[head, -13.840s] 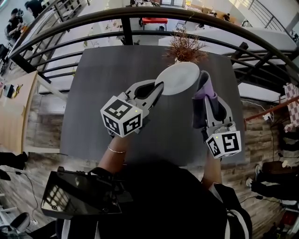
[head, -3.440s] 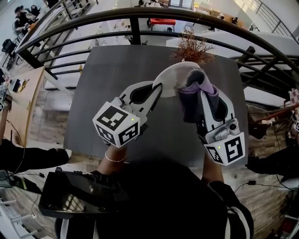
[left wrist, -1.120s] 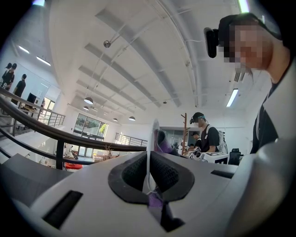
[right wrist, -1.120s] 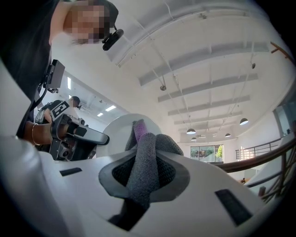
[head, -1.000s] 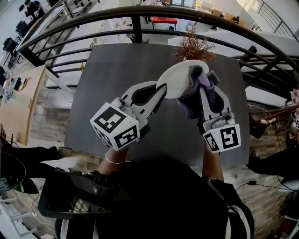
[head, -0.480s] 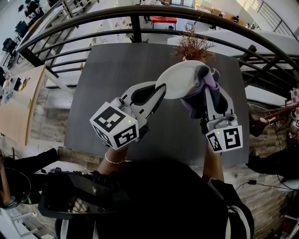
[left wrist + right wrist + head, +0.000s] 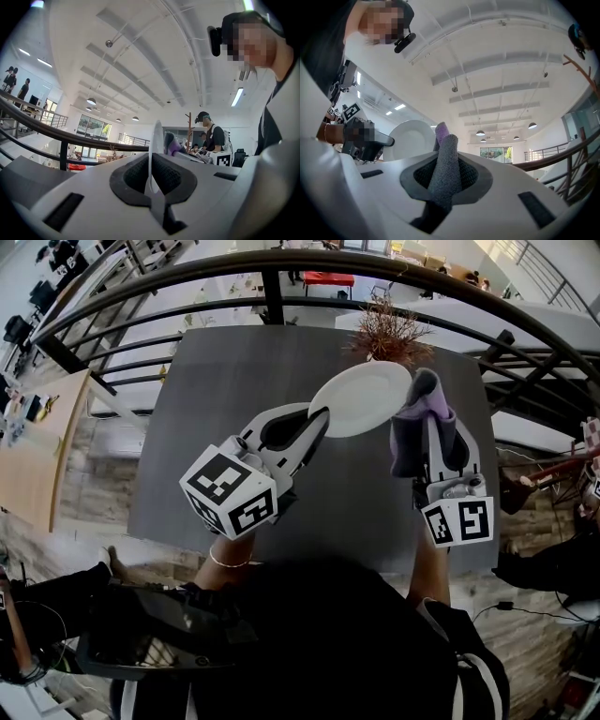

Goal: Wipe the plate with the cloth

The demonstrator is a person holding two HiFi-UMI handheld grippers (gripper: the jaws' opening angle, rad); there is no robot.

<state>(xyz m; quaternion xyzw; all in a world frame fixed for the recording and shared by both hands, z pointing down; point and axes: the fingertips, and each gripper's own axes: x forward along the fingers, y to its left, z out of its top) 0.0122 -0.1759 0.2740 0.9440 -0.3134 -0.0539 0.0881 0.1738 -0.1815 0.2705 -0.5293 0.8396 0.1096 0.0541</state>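
Head view: the biggest thing under me is the dark grey tabletop (image 7: 216, 427), with a curved black railing (image 7: 272, 296) arching past its far edge. Both of my tools are raised over the tabletop, each with its marker cube nearest the camera.

The white plate (image 7: 361, 397) is held up in the air above the far half of the tabletop. It is tilted so its face shows to the head camera. The left tongs (image 7: 317, 420) are clamped on its lower left rim. In the left gripper view the plate (image 7: 153, 150) shows edge-on as a thin white blade rising straight out of the tongs (image 7: 152, 190), whose dark pads are pressed together on it.

The right tongs (image 7: 429, 432) sit to the right of the plate and point away from me. They are clamped on a folded cloth (image 7: 415, 418), grey with a purple layer, which stands up out of them. In the right gripper view the cloth (image 7: 445, 161) fills the gap of the tongs (image 7: 443, 187) as a grey roll with a purple tip, and the plate (image 7: 412, 138) shows round and white just to its left. The top of the cloth is just beside the plate's right rim; I cannot tell whether the two touch.

Beyond the plate, a small dried plant (image 7: 389, 332) stands at the far edge of the tabletop.
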